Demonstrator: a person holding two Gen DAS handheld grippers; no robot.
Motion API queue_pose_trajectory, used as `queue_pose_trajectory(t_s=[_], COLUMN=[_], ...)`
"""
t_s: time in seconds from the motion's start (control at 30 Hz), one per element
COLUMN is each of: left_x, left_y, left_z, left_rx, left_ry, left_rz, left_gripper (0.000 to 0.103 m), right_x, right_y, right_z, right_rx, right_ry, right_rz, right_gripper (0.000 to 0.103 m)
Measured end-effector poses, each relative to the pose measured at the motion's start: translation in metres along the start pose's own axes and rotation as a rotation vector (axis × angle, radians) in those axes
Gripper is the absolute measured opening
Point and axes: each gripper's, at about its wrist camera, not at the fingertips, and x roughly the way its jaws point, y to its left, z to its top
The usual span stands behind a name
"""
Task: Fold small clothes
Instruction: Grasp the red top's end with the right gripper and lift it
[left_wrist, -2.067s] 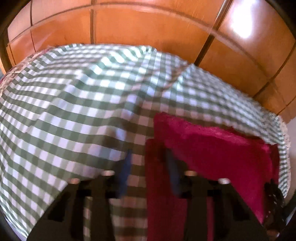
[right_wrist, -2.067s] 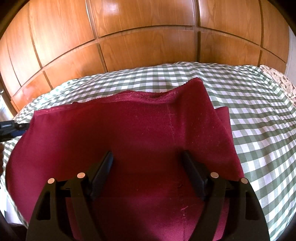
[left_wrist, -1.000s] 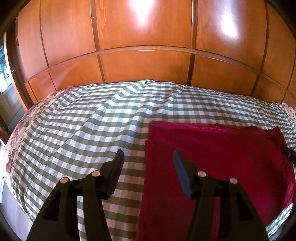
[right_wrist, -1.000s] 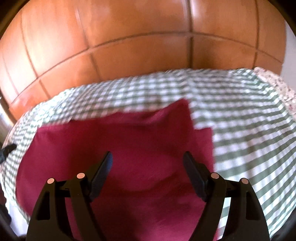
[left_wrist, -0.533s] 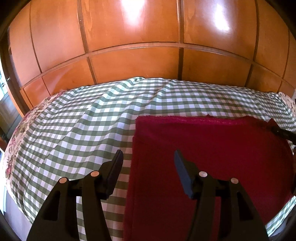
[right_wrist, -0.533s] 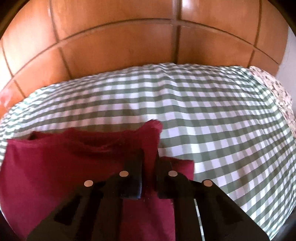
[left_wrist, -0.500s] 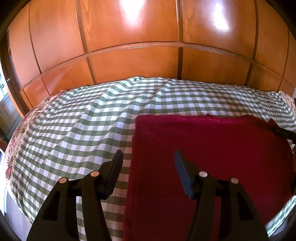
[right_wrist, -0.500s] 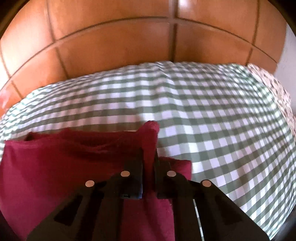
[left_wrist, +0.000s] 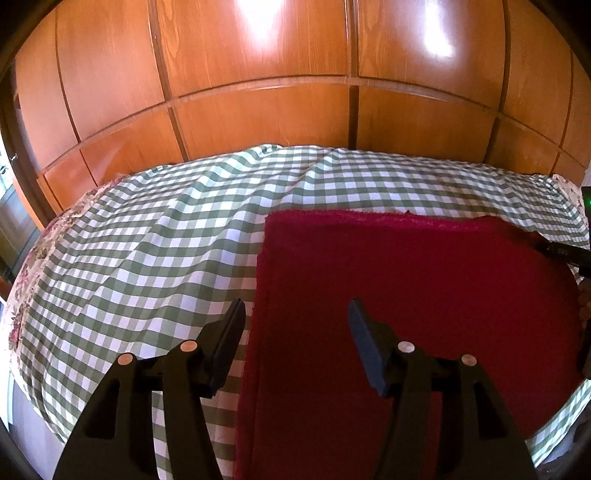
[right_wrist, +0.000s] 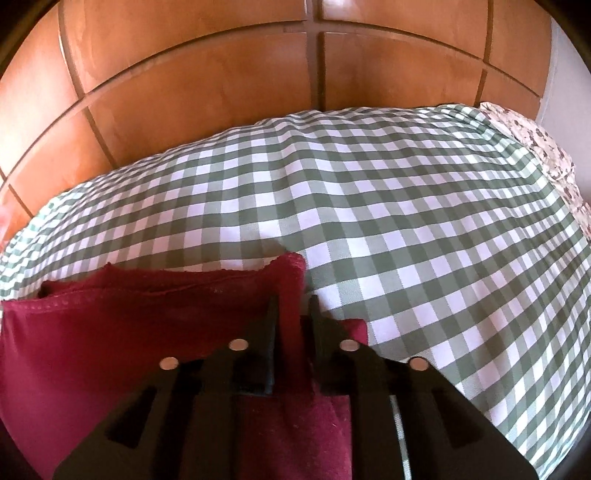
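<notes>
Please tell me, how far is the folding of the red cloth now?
Done: the red cloth lies spread on the checked bedcover. In hand: the right claw pinches its raised far corner. Left: the left claw is open and holds nothing; folding that corner over is not done.

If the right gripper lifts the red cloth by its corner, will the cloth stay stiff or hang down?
Probably it hangs: the red cloth already bends up limply where the right gripper pinches it. It looks thin and light. The open left gripper gives no support, so the far side would likely drag.
</notes>
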Motion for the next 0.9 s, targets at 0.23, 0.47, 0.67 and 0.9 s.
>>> queue_pose_trajectory(t_s=[0.23,0.47,0.67,0.9], left_x=[-0.015,-0.024,-0.029,-0.03], left_y=[-0.002,-0.007,-0.017,-0.029], left_z=[-0.006,-0.014,-0.019,-0.024], left_rx=[-0.009,-0.006,0.012,0.039], left_ry=[-0.023,-0.029,-0.028,-0.023], left_rz=[-0.016,-0.031,-0.046,-0.065], left_gripper=[0.061,0.062,0.062,0.062], right_x=[-0.034,-0.059,-0.065,-0.074], right_y=[-0.014,-0.052,-0.065,-0.06], right_z=[-0.003,-0.033,-0.072,-0.097], right_rx=[0.031,0.117,0.168,0.167], right_ry=[-0.024,0.027,0.11,0.124], right_rz=[0.044,0.188,0.342,0.464], right_gripper=[0.066,0.077,0.082,0.082])
